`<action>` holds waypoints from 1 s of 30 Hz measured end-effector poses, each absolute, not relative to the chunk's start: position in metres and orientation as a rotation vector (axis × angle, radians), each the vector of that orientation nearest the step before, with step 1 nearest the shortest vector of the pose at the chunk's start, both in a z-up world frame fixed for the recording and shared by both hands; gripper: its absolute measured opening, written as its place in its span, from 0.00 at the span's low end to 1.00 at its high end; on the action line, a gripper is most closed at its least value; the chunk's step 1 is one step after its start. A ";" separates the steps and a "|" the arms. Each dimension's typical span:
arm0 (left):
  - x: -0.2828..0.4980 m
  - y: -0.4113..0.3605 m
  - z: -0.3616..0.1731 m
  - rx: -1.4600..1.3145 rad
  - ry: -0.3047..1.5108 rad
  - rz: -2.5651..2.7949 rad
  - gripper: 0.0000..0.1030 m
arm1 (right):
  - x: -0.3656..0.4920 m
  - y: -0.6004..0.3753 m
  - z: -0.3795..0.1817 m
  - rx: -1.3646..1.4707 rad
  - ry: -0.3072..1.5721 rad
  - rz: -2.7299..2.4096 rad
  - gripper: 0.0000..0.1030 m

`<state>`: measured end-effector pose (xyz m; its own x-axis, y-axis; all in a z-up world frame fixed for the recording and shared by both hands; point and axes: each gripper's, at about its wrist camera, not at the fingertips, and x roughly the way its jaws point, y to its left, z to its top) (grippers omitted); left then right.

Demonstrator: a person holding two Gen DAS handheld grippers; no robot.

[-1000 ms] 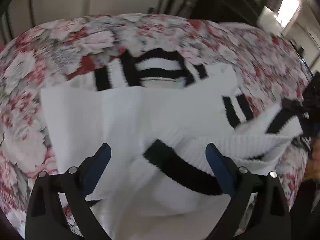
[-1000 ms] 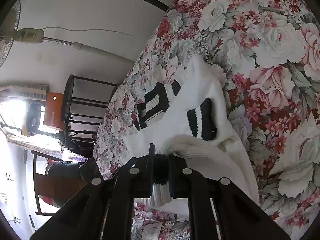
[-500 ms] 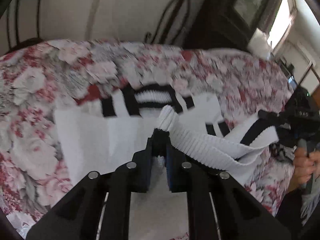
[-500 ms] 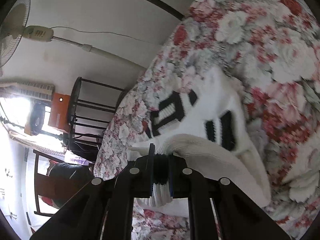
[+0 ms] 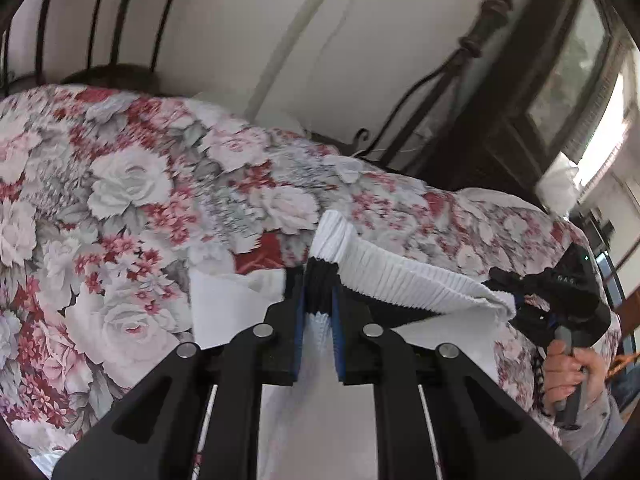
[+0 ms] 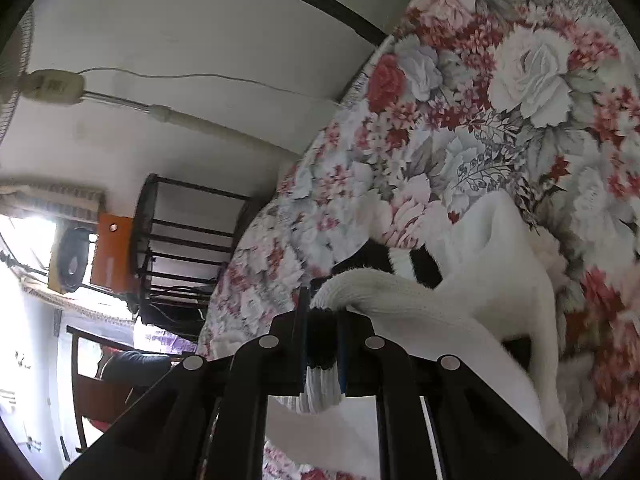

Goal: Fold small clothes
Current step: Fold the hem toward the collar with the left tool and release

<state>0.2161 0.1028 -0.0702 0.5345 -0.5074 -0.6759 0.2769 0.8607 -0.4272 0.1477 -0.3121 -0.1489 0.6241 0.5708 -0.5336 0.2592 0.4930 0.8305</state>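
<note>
A small white knit sweater with black stripes lies on a floral bedspread. My left gripper is shut on the ribbed hem at a black stripe and holds it up off the bed. My right gripper is shut on the other end of the same hem; it also shows in the left wrist view, off to the right, held by a hand. The hem hangs stretched between the two grippers. In the right wrist view the sweater drapes down onto the bed with a black stripe beneath.
A dark metal bed frame and a white wall stand behind the bed. A dark window frame is at the right. A black metal rack and a fan stand beyond the bed's edge.
My left gripper went from open over the hem to shut on it. Both grippers have lifted the hem up and toward the far side of the bed.
</note>
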 end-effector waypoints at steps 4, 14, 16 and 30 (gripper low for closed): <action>0.232 0.105 -0.099 -0.261 0.993 -0.337 0.12 | 0.167 -0.310 -0.185 1.149 0.967 0.239 0.34; 0.232 0.113 -0.097 -0.314 1.013 -0.329 0.32 | 0.160 -0.308 -0.162 0.965 0.928 0.200 0.42; 0.228 0.096 -0.101 -0.274 1.036 -0.392 0.33 | 0.161 -0.292 -0.164 0.856 0.968 0.204 0.39; 0.216 0.066 -0.114 -0.154 1.159 -0.398 0.75 | 0.121 -0.283 -0.160 0.709 1.143 0.173 0.12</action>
<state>0.2162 0.0661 -0.1140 0.3400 -0.3822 -0.8593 0.2257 0.9201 -0.3200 0.1214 -0.2835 -0.1603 0.4282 0.4715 -0.7709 0.2220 0.7721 0.5955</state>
